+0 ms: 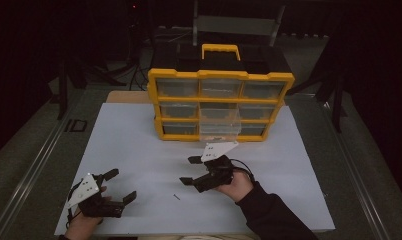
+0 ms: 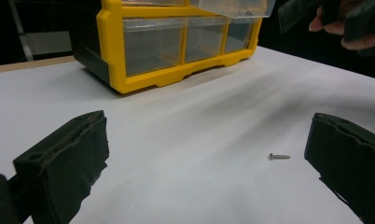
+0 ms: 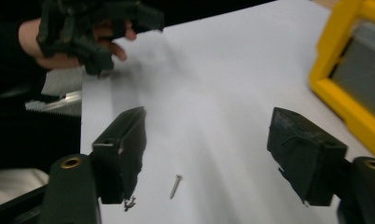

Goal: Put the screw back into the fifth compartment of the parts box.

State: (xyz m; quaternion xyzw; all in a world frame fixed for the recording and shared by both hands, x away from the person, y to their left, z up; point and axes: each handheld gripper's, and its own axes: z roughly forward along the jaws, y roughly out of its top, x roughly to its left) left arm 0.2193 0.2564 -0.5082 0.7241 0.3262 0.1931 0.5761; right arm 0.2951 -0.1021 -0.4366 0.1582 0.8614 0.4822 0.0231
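One screw (image 1: 176, 197) (between wide-apart jaws)

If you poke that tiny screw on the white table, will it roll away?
Probably a bit. The screw lies flat on the smooth white table, so a nudge would likely swing it in a curve around its head. It looks thin and light, so wide jaws might let it slip.

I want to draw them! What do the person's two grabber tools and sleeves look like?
Both are black with two chunky, blocky jaws. The left gripper and the right gripper each carry a pale grey three-cornered plate dotted with small holes. A thin black cable loops behind the right one. The right arm wears a dark sleeve.
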